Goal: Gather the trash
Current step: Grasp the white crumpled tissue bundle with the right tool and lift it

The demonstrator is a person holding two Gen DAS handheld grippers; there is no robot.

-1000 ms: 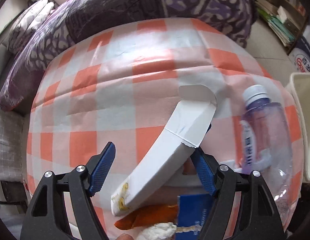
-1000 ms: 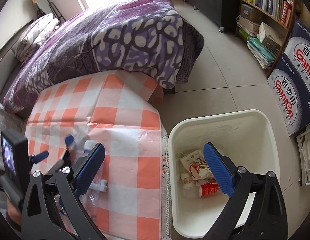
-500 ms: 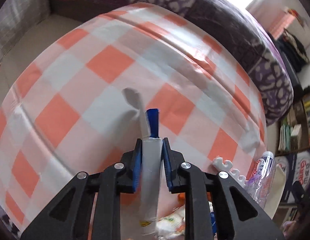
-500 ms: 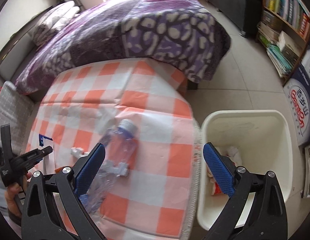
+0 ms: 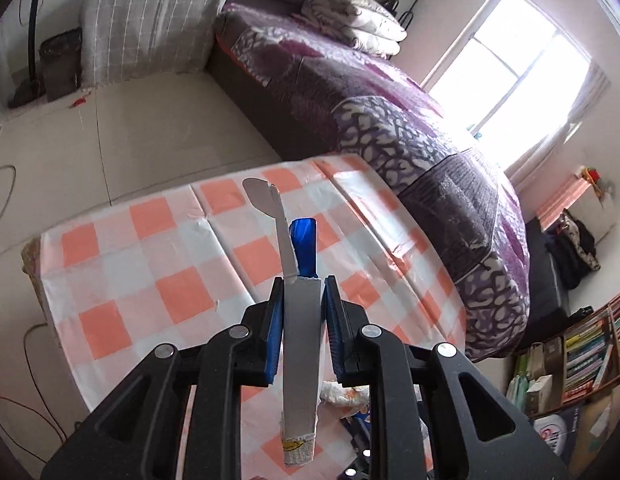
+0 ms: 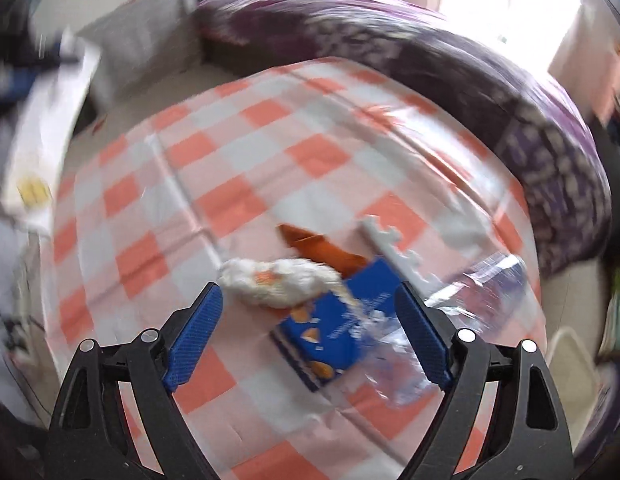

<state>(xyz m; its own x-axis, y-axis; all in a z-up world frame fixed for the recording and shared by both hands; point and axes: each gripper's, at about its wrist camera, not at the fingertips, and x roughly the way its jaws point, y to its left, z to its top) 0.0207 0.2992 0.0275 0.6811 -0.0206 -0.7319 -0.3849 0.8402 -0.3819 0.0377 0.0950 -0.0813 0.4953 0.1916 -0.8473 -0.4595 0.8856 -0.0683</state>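
Note:
My left gripper (image 5: 302, 292) is shut on a flattened white carton (image 5: 300, 352), held edge-on above the orange-checked tablecloth (image 5: 150, 280). The right wrist view is blurred and shows that carton (image 6: 42, 128) at the far left. My right gripper (image 6: 308, 292) hangs over a trash pile with its jaws wide and closing, its pads pressing on nothing. Under it lie a crumpled white tissue (image 6: 270, 280), a blue box (image 6: 337, 332), an orange wrapper (image 6: 317, 244), a toothed white plastic strip (image 6: 389, 240) and a clear plastic bottle (image 6: 449, 320).
A bed with a purple patterned cover (image 5: 389, 120) runs along the table's far side. The rim of a white bin (image 6: 569, 356) stands on the floor to the right of the table. A bookshelf (image 5: 589, 352) lines the right wall. Cables cross the floor (image 5: 50, 140).
The left gripper shut on the white carton, lifted it off the table and rolled. The right gripper swung from over the bin to over the trash pile, jaws narrowing slightly.

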